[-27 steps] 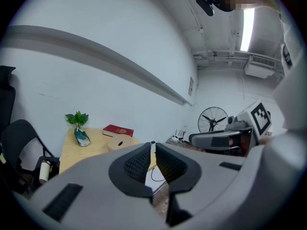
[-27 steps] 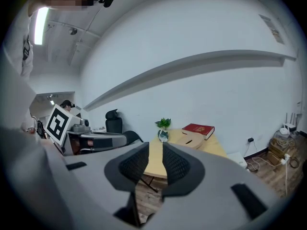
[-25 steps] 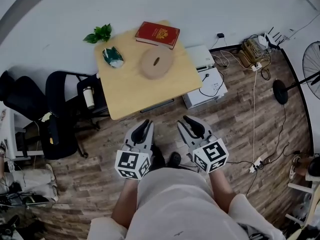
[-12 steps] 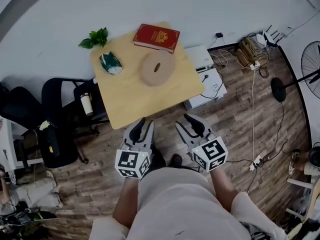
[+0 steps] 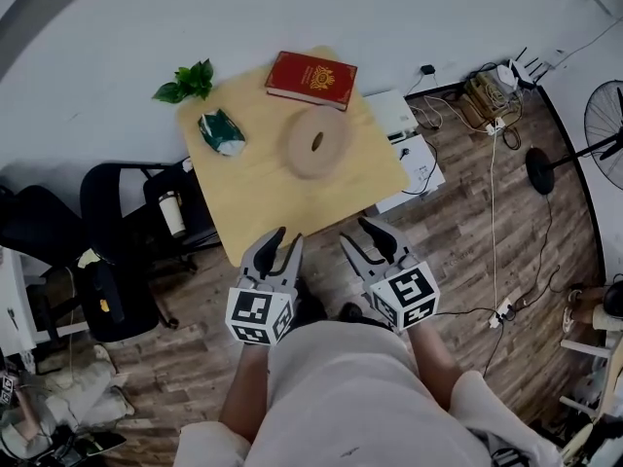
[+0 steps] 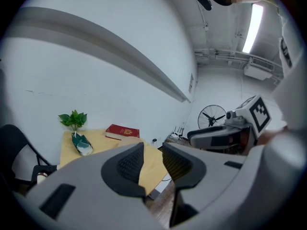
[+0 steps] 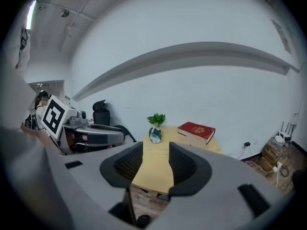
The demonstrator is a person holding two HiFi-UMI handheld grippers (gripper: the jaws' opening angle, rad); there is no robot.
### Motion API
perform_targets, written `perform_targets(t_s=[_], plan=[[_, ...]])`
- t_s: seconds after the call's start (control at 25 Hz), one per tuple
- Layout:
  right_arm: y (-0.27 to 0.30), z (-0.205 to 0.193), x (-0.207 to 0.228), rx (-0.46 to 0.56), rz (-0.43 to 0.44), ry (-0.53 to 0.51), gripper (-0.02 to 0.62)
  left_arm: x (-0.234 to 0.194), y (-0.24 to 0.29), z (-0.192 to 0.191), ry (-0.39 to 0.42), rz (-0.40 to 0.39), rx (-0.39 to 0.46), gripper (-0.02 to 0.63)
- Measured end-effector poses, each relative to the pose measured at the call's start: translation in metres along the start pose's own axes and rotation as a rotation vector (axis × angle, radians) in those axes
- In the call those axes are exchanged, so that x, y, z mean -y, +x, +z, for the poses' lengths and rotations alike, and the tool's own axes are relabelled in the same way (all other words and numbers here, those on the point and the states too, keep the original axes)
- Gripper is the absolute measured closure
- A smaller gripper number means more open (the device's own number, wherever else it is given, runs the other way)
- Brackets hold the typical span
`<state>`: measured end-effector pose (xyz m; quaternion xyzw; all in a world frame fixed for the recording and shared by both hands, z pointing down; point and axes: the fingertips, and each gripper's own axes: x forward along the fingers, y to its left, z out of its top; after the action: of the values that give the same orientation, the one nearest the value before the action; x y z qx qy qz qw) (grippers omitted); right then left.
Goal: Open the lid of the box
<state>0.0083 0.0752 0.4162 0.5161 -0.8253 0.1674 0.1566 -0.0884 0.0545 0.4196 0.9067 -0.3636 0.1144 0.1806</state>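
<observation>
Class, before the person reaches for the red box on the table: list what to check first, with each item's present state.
1. Left gripper empty, jaws apart, just been opening: ok.
2. Right gripper likewise empty, apart, just been opening: ok.
3. Red box lid shut, nothing on it: ok.
4. Grippers at the box: not ok; both at the table's near edge, box at far edge.
5. Round wooden disc lies before the box; path clear: cannot tell.
6. Lid's hinge side: cannot tell.

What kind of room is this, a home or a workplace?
Probably an office or workshop room: black office chairs beside a small wooden table, loose cables by the wall, and a standing fan.
</observation>
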Motion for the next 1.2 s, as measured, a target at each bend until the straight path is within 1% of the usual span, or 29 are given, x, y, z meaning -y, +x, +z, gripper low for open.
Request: perform_targets(t_s=[0.28, 0.6, 0.88, 1.2], plan=[[0.035, 0.012, -0.009, 0.001, -0.028, -0.009, 0.442, -0.036, 0.001, 0.008, 0.008, -0.027, 0.004, 0.488], [0.060, 0.020, -0.025, 0.000, -0.037, -0.036, 0.439, -0.059, 0.000, 0.008, 0.006, -0.054, 0.005, 0.488], [0.073, 0.015, -0.028, -0.036, -0.050, -0.076, 0.437, -0.067, -0.003, 0.003, -0.001, -0.058, -0.011, 0.488], [0.087, 0.007, -0.019, -0.075, -0.059, -0.132, 0.437, -0.067, -0.004, -0.008, -0.015, -0.047, -0.026, 0.488]])
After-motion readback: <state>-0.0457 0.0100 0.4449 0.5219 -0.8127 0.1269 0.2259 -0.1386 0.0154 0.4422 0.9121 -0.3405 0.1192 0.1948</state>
